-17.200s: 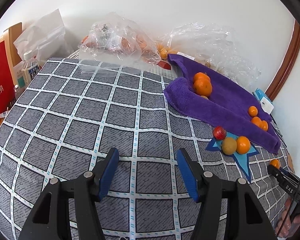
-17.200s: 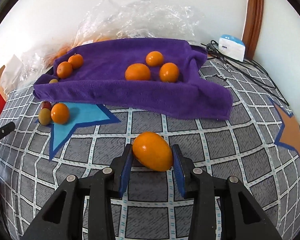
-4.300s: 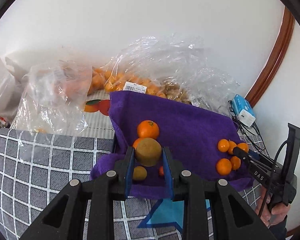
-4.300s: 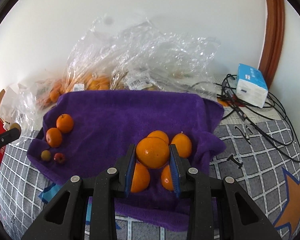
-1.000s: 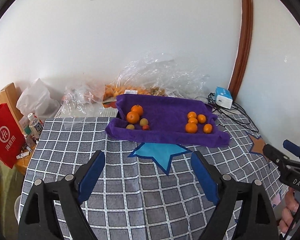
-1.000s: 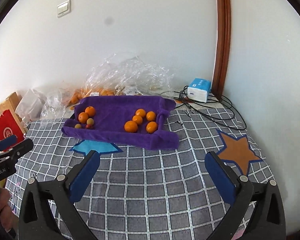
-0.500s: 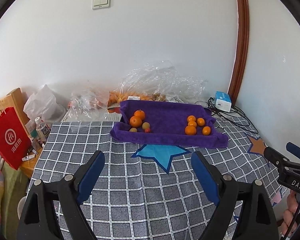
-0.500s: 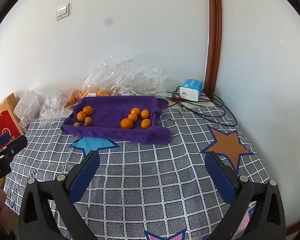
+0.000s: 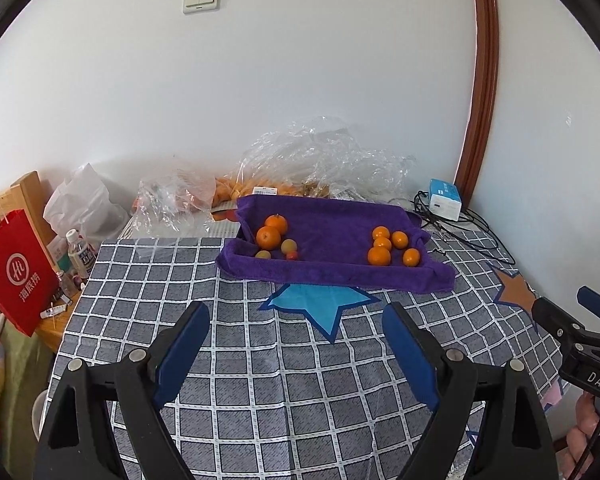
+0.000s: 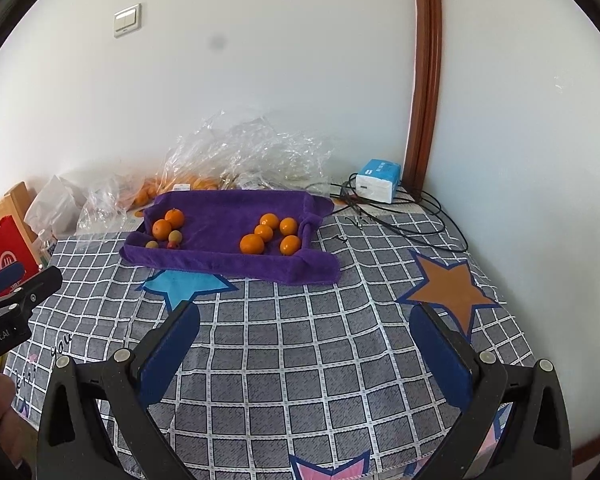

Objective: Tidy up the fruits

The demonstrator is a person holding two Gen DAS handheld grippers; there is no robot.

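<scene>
Both the left gripper (image 9: pixel 296 316) and right gripper (image 10: pixel 304 316) gape wide and empty, fruits (image 9: pixel 380 256) well ahead.

A desk under a grey checked cloth with star patches (image 9: pixel 260 360) carries a rumpled purple towel (image 9: pixel 332 232) at frame centre, crinkled clear plastic bags (image 9: pixel 324 160) behind it, and a blue-and-white box (image 9: pixel 444 199) with black cables upper right.

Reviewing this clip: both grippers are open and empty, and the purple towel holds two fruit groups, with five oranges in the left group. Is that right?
Not quite. The five oranges form the right group on the purple towel; the left group is two oranges with three smaller fruits, as the right wrist view shows. The left gripper and right gripper are indeed open and empty.
</scene>
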